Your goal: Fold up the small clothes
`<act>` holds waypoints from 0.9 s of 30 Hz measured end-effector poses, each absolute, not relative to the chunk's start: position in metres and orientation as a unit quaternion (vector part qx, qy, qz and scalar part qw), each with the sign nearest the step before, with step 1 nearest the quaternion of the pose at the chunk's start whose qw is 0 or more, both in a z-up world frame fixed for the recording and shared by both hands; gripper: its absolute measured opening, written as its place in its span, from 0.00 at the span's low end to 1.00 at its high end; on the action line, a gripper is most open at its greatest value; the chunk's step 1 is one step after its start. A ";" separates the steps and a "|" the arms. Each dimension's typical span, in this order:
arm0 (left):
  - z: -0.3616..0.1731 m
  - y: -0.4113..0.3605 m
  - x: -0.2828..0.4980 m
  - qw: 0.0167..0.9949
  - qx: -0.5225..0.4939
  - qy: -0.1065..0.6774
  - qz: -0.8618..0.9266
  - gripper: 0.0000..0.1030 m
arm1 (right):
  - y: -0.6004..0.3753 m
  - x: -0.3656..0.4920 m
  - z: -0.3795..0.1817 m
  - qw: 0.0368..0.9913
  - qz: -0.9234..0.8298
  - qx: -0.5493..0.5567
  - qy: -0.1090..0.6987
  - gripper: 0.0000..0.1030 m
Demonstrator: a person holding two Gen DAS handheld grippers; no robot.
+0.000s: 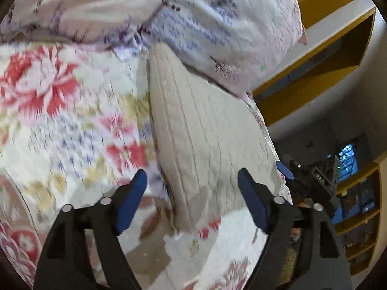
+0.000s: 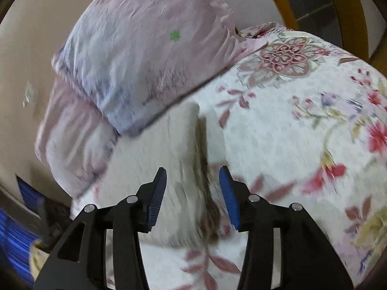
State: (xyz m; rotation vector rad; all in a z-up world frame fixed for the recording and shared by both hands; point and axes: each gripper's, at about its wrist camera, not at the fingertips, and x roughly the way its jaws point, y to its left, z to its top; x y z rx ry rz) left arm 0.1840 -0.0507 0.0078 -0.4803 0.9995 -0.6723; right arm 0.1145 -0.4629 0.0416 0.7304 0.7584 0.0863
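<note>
Both claws, left claw [image 1: 192, 193] and right claw [image 2: 192, 193], gape empty over the soft, light garment [image 1: 205, 130]; best pinched at a corner.

Pale striped garment [image 1: 205, 130] on red-flowered white bedspread [image 1: 60, 120].

The folded garment [image 1: 205, 130] is a pale, matt ribbed cloth with fine raised lines, lying on a bedspread [image 1: 60, 120] of soft, matt floral-printed fabric. The pillow [image 2: 145, 55] wears a thin, creased lilac cotton-like cover. Each gripper [image 1: 192, 198] [image 2: 192, 193] is matt black plastic with blue ridged rubbery pads [image 2: 157, 200] and shiny metal pins; the shelf [image 1: 321, 55] looks smooth yellow-brown wood.
</note>
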 end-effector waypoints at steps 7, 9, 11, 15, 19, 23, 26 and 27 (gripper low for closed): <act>0.004 -0.065 0.216 0.803 -0.216 0.477 -0.285 0.78 | -0.451 0.182 0.030 0.846 0.038 0.343 0.407 0.46; -0.002 -0.065 0.222 0.800 -0.220 0.483 -0.281 0.78 | -0.445 0.198 0.021 0.840 0.027 0.331 0.430 0.43; -0.006 -0.066 0.226 0.796 -0.224 0.487 -0.280 0.78 | -0.434 0.206 0.021 0.849 0.039 0.309 0.426 0.10; -0.003 -0.073 0.229 0.800 -0.215 0.484 -0.283 0.78 | -0.426 0.193 0.051 0.905 0.024 0.242 0.350 0.08; -0.003 -0.080 0.231 0.800 -0.208 0.483 -0.288 0.78 | -0.435 0.204 0.028 0.890 -0.043 0.214 0.401 0.08; -0.007 -0.081 0.232 0.801 -0.205 0.484 -0.286 0.78 | -0.433 0.208 0.010 0.882 -0.045 0.210 0.420 0.09; -0.006 -0.080 0.234 0.803 -0.204 0.482 -0.284 0.78 | -0.435 0.199 0.026 0.890 -0.050 0.208 0.403 0.28; -0.005 -0.079 0.234 0.803 -0.205 0.481 -0.284 0.78 | -0.436 0.192 0.031 0.895 -0.052 0.209 0.390 0.32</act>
